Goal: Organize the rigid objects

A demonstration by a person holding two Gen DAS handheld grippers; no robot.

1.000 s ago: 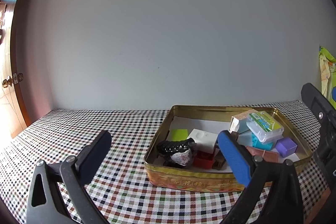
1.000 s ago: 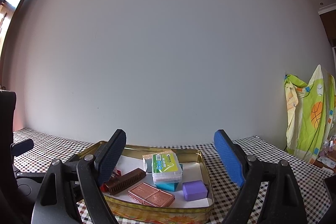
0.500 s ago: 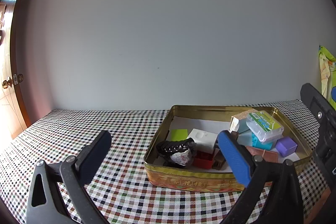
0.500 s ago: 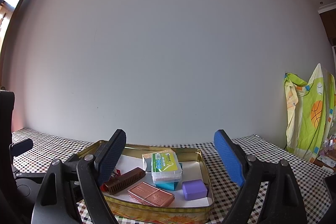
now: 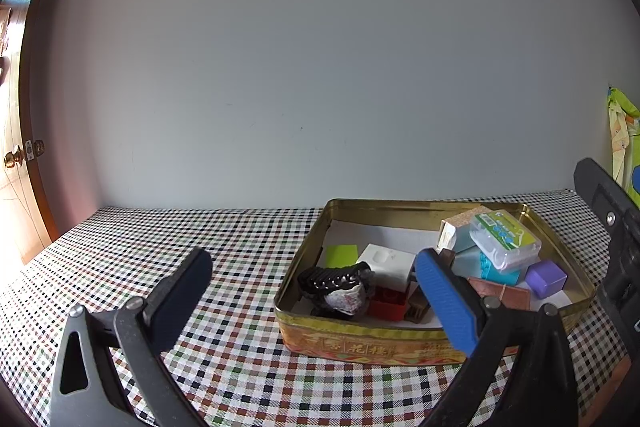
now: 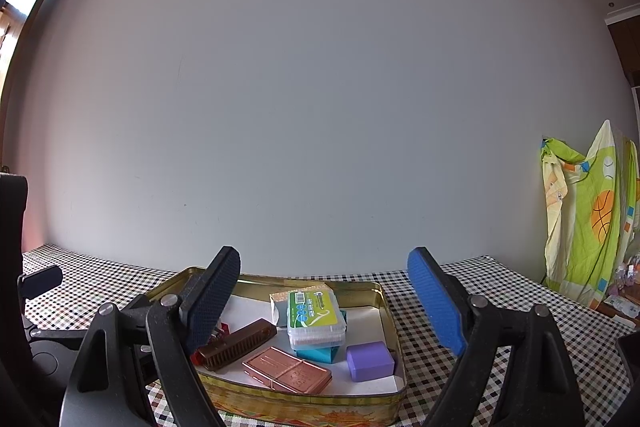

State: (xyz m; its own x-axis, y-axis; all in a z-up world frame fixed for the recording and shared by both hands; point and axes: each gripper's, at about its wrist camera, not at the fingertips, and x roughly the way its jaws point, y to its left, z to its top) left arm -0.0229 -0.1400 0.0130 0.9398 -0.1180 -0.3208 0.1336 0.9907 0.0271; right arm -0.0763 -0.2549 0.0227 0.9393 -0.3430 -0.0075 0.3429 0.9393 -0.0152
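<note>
1. Right wrist view shows the gold tin on the checked tablecloth, and the small hard things are inside it.
2. In the tin, a clear box with a green label sits on top of a teal box. A purple block is beside them, near the right wall.
3. A copper-colored flat case lies at the front, and a brown comb lies to its left.
4. From the left wrist view, the other end of the tin holds a black ridged thing, a white box, a red box and a green card.
5. The right gripper has its jaws wide apart with nothing in them. It hangs just in front of the tin.
6. The left gripper is wide apart too and holds nothing. It is by the tin's left front corner.
7. No loose things show on the cloth, so the gathering looks almost done.
8. The pile looks a bit messy, so some tidying inside the tin may be left.
9. A bright green cloth hangs far off to the right.
</note>
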